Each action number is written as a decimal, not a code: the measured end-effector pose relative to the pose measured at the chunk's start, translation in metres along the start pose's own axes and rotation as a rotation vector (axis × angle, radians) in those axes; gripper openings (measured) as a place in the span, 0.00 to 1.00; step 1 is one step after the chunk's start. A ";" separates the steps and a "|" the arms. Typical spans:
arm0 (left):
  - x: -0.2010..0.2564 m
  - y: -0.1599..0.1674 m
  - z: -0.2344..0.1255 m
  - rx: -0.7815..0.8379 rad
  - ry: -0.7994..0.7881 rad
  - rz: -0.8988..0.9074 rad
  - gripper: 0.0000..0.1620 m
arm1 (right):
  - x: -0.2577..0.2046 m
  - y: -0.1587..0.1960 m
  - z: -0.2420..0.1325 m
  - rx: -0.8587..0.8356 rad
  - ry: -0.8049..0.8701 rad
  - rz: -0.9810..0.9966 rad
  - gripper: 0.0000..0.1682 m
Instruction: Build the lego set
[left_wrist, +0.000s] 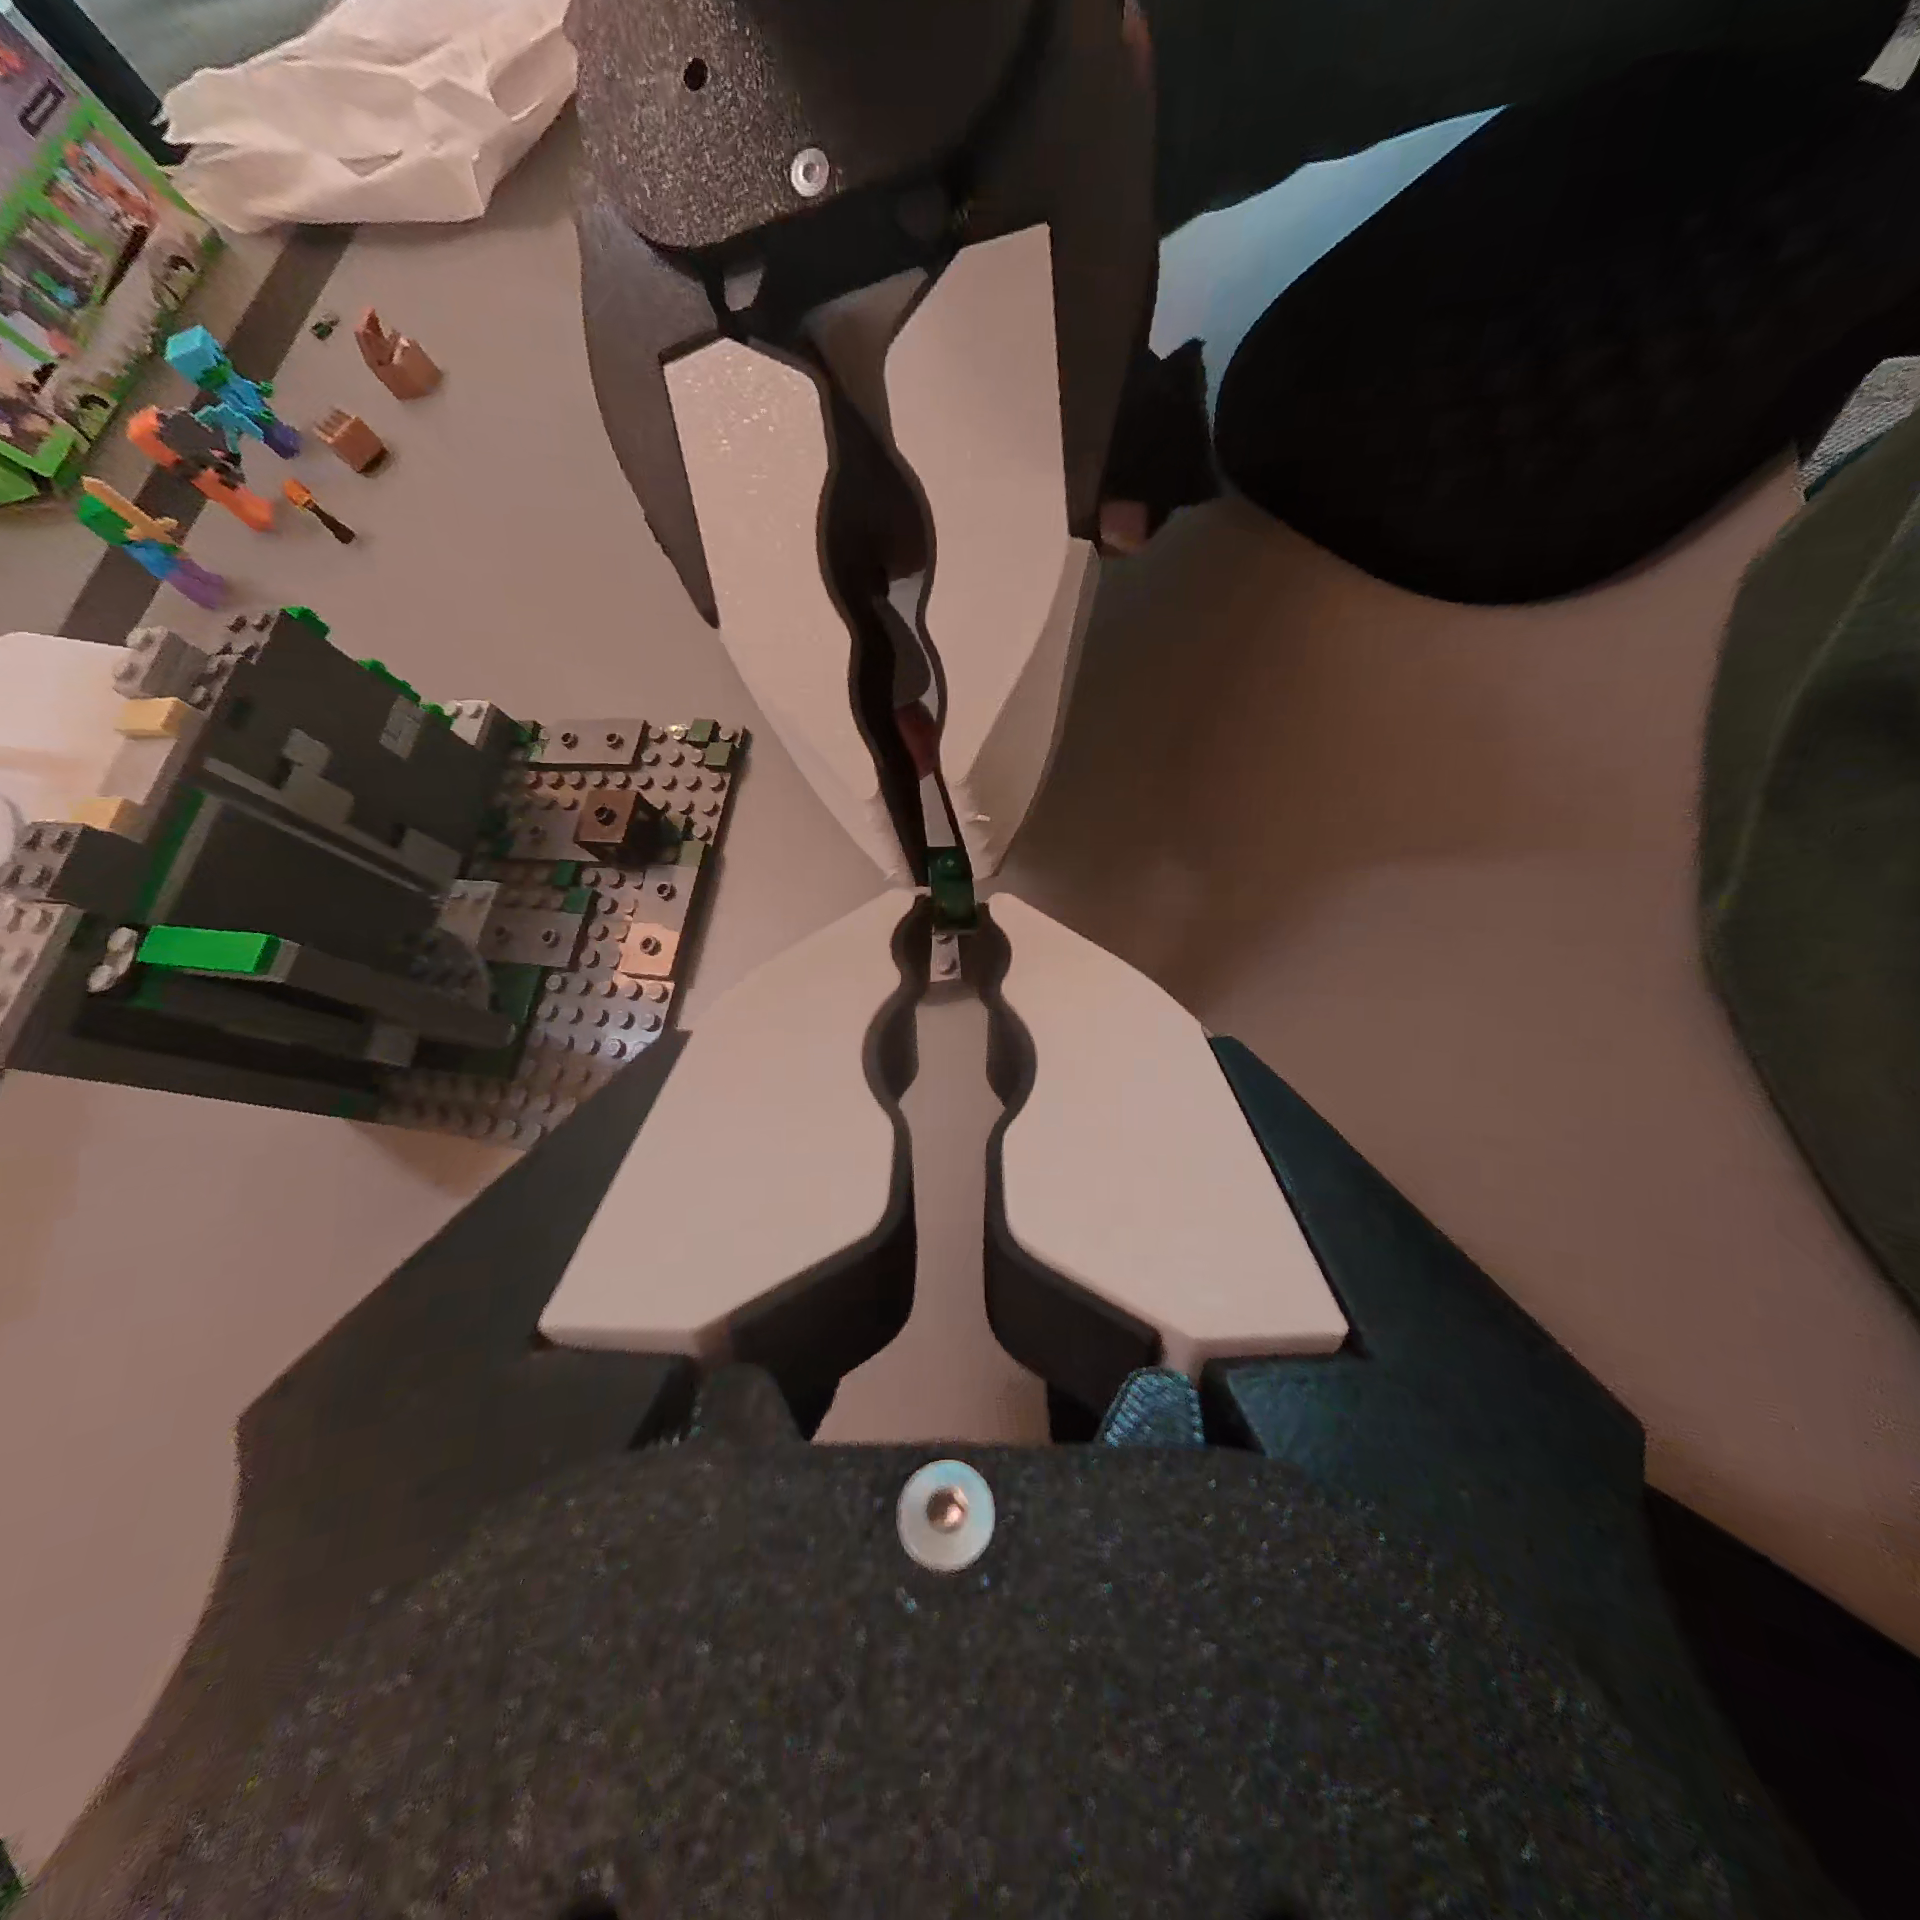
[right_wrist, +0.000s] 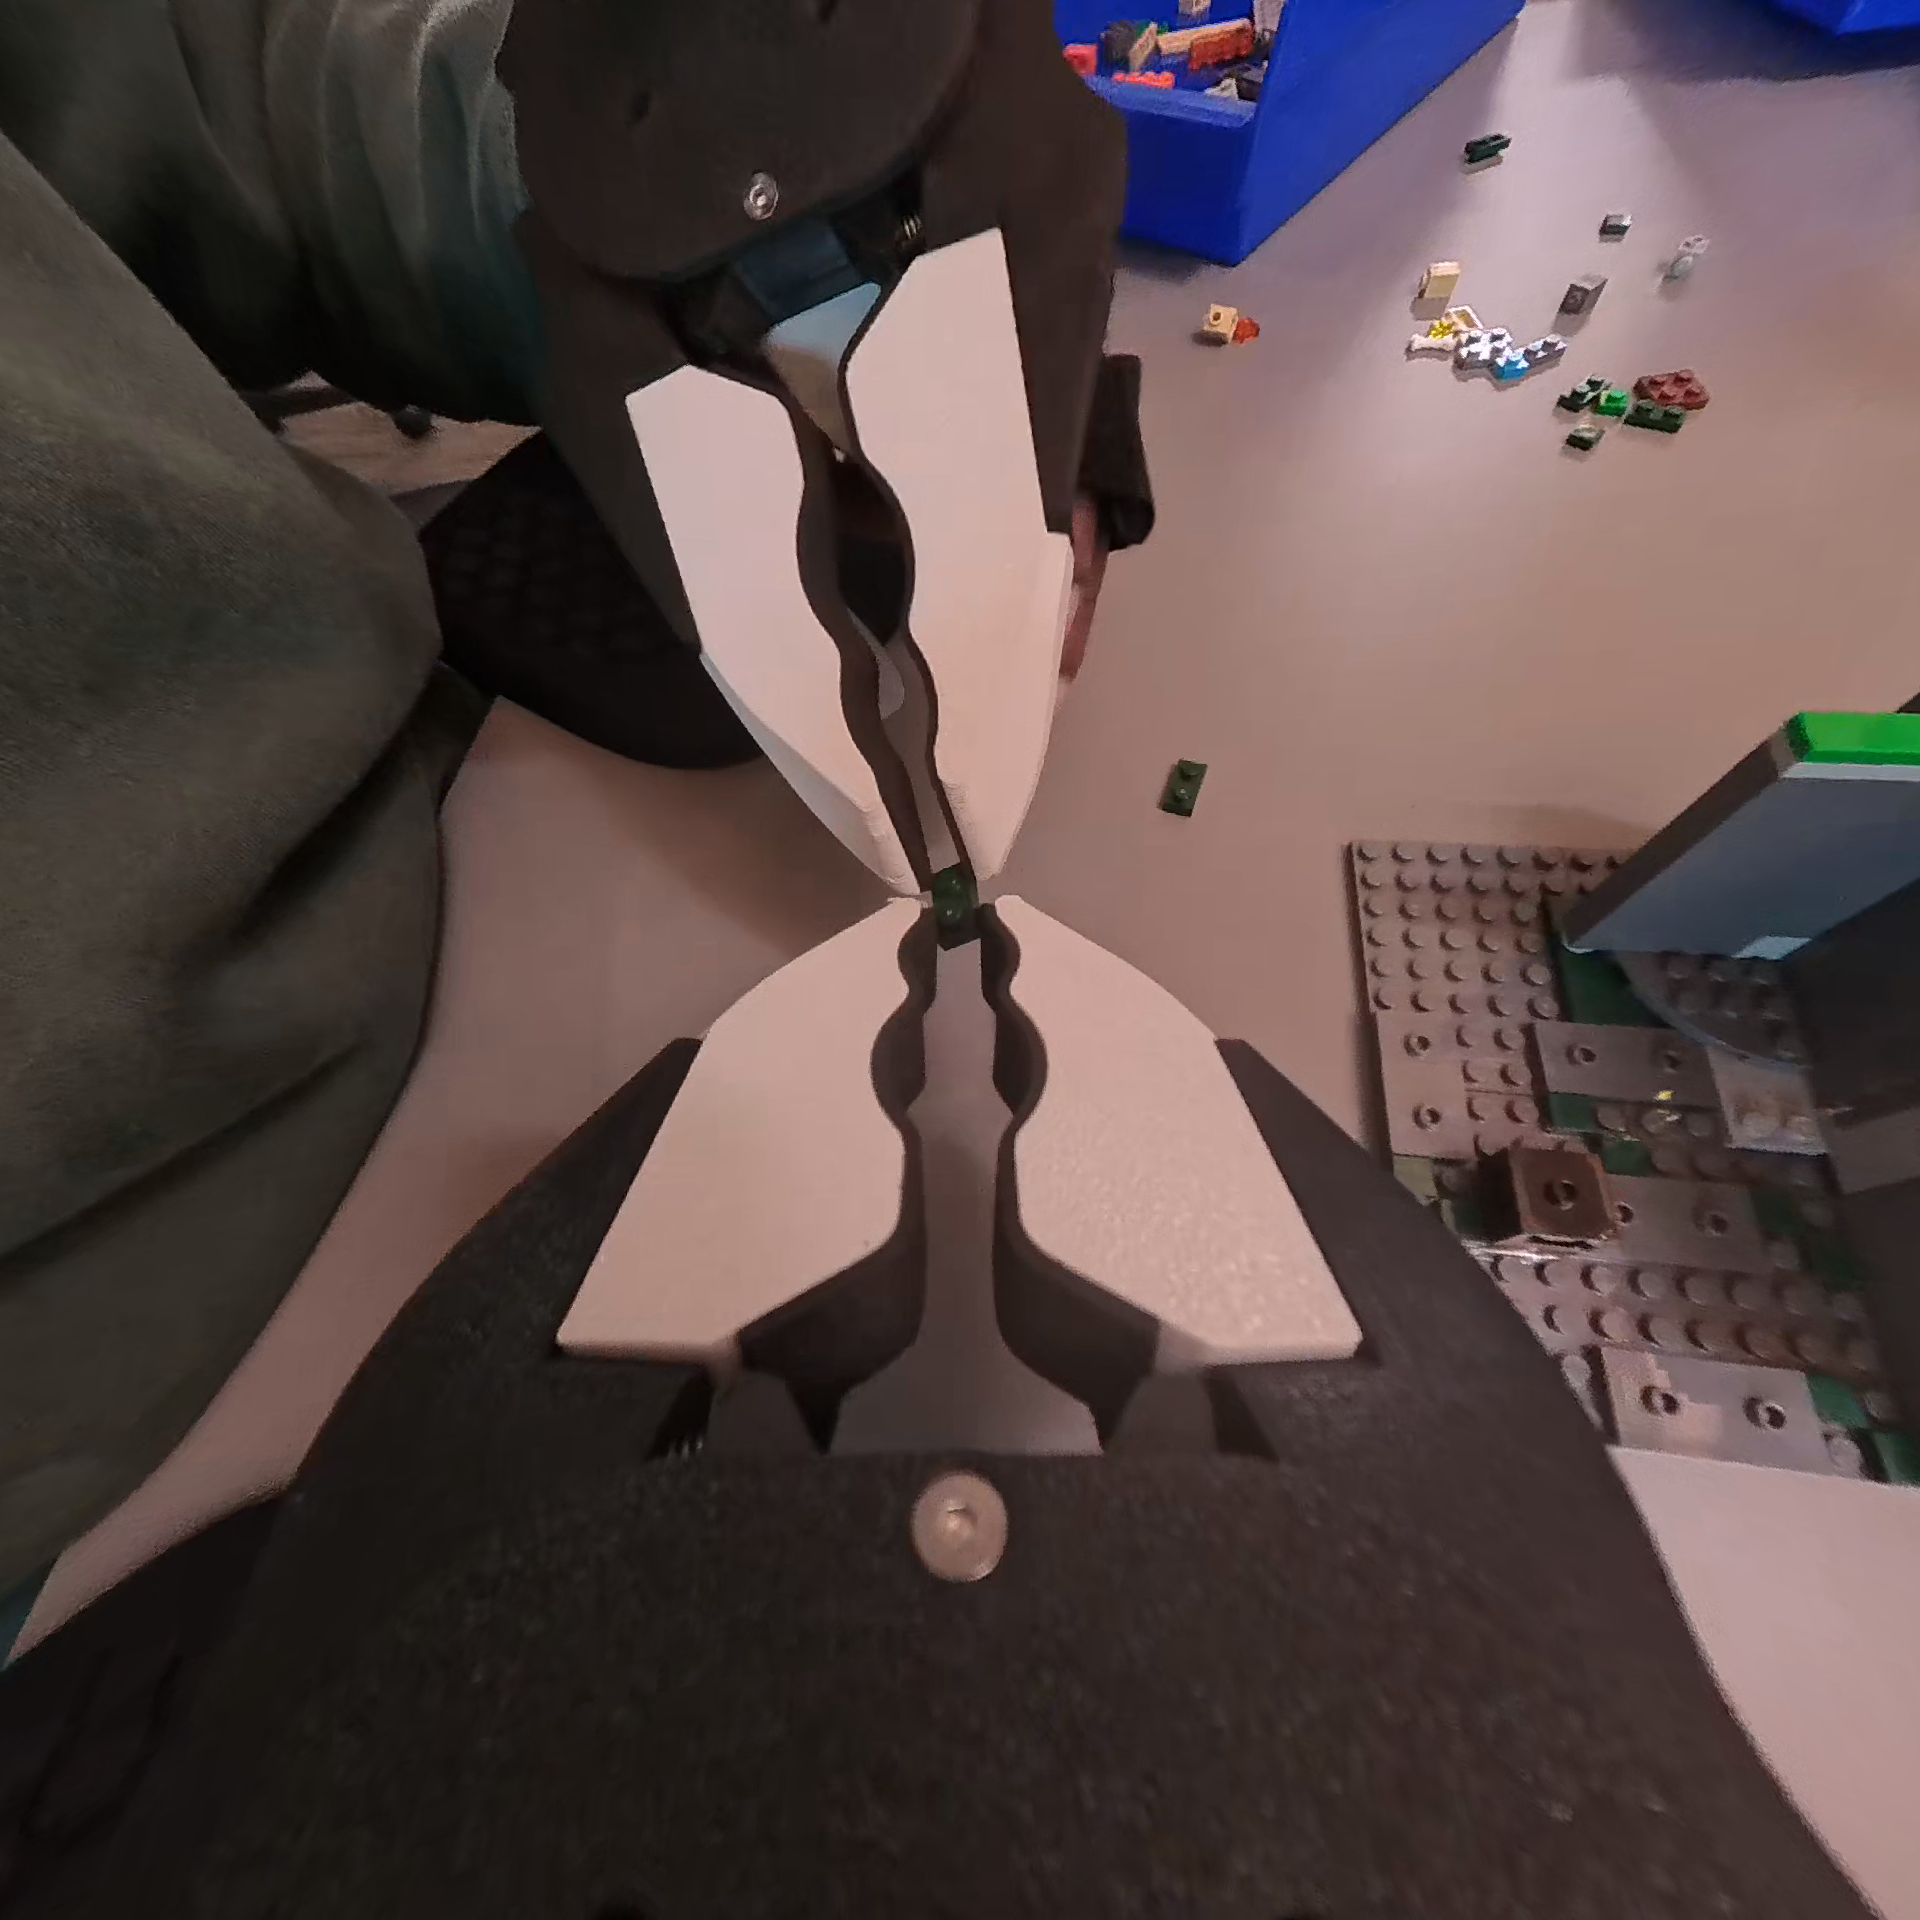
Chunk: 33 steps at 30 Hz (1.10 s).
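You have a small dark green piece (left_wrist: 951, 896) pinched in the air above the table (left_wrist: 1351, 831), caught between the tips of both claws, which meet nose to nose. Your left claw (left_wrist: 948, 928) is closed on its near end; your right claw (right_wrist: 954, 928) is closed on the other. The part-built lego set (left_wrist: 343, 883), dark grey walls on a studded grey baseplate, stands on the table off to the left claw's left. Minifigures (left_wrist: 197, 457) lie beyond it. Loose bricks (right_wrist: 1538, 353) and a blue bin (right_wrist: 1278, 114) sit farther off.
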<state>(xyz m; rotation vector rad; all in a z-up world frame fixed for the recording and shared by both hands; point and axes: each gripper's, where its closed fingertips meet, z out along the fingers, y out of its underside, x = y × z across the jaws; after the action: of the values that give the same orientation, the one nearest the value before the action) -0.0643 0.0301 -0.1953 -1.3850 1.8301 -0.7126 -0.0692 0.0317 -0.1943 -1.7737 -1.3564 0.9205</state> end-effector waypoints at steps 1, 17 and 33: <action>0.000 0.000 -0.001 0.003 0.001 -0.003 0.05 | 0.000 0.000 0.001 0.003 -0.001 0.002 0.04; -0.004 0.048 0.010 -0.204 0.180 -0.236 0.04 | 0.023 0.049 0.016 -0.422 0.076 -0.238 0.10; -0.009 0.038 0.043 -0.205 0.226 -0.197 0.05 | 0.018 0.058 -0.012 -0.371 0.128 -0.158 0.10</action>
<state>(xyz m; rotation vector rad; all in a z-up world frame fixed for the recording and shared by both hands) -0.0495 0.0493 -0.2484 -1.6943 2.0047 -0.8292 -0.0276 0.0361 -0.2406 -1.9234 -1.6338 0.4827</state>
